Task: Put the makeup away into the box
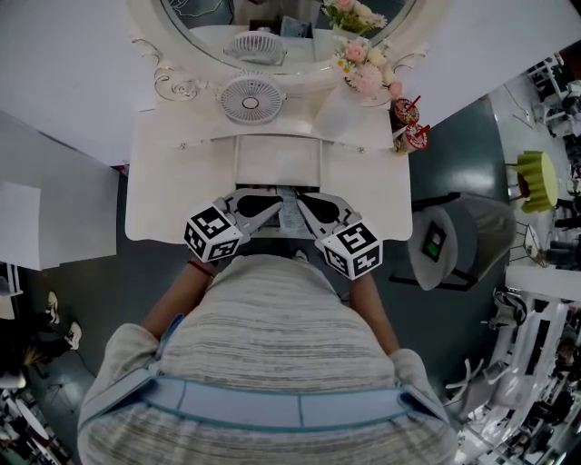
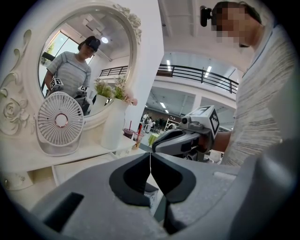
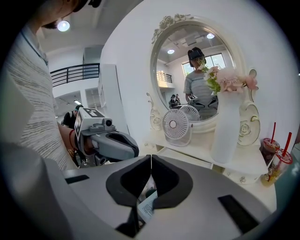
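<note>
- We hold both tools low over the front edge of the white worktop (image 1: 172,204), their tips angled inward toward each other and nearly meeting at the middle
- The left tool (image 2: 150,161) is fully closed: in its own view the two pad tips meet along a thin line, and we see nothing caught between them
- The right tool (image 3: 151,164) is closed the same way, tips touching and nothing pinched at the tips; seen from the left gripper view it sits just beside, tilted slightly downward
- Under the right tool's jaws lies a white printed makeup pack (image 3: 146,212), seen through the gap below the pads, with a dark round item (image 3: 149,193) just behind it; whether the pads touch the pack we cannot tell
- In the head view the makeup pack (image 1: 290,216) shows as a pale strip between the two tools, inside what looks like the box (image 1: 259,192), a dark-edged recess at the worktop's front
- Its long axis runs from our body toward the mirror (image 1: 218,14); which end is the top we cannot tell
- Further back stand a small fan (image 1: 251,98), a white vase of pink flowers (image 3: 225,126) and two drinks cups with red straws (image 1: 410,123)
</note>
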A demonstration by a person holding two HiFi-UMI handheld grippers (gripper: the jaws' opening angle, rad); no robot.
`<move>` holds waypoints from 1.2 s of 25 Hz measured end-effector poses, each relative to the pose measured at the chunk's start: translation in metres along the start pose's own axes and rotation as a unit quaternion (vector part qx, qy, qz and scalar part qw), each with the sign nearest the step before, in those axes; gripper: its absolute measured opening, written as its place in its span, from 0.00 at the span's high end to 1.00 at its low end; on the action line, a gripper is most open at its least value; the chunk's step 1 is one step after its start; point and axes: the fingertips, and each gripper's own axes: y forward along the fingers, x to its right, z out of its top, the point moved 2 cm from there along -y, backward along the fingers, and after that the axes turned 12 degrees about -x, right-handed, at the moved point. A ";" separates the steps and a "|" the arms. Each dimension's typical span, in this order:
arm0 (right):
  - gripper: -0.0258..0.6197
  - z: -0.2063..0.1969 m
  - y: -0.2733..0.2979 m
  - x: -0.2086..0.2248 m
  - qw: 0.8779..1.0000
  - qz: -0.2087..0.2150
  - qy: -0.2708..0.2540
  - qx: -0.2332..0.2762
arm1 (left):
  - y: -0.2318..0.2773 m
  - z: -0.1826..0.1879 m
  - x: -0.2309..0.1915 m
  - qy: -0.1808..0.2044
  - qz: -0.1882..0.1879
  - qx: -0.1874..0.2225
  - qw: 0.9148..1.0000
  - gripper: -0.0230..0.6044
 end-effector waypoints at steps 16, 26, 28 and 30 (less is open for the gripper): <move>0.95 -0.008 -0.002 0.014 1.000 -0.014 0.013 -0.008 | 0.006 -0.004 0.002 -0.002 -0.004 -0.014 1.000 0.94; 0.95 -0.008 -0.001 0.015 1.000 -0.010 0.014 -0.012 | 0.006 -0.005 0.002 -0.002 -0.005 -0.019 1.000 0.94; 0.95 -0.008 0.000 0.017 1.000 -0.012 0.014 -0.013 | 0.007 -0.004 0.001 -0.001 -0.005 -0.020 1.000 0.94; 0.95 -0.007 0.000 0.019 1.000 -0.013 0.015 -0.013 | 0.007 -0.003 -0.001 0.001 -0.004 -0.020 1.000 0.94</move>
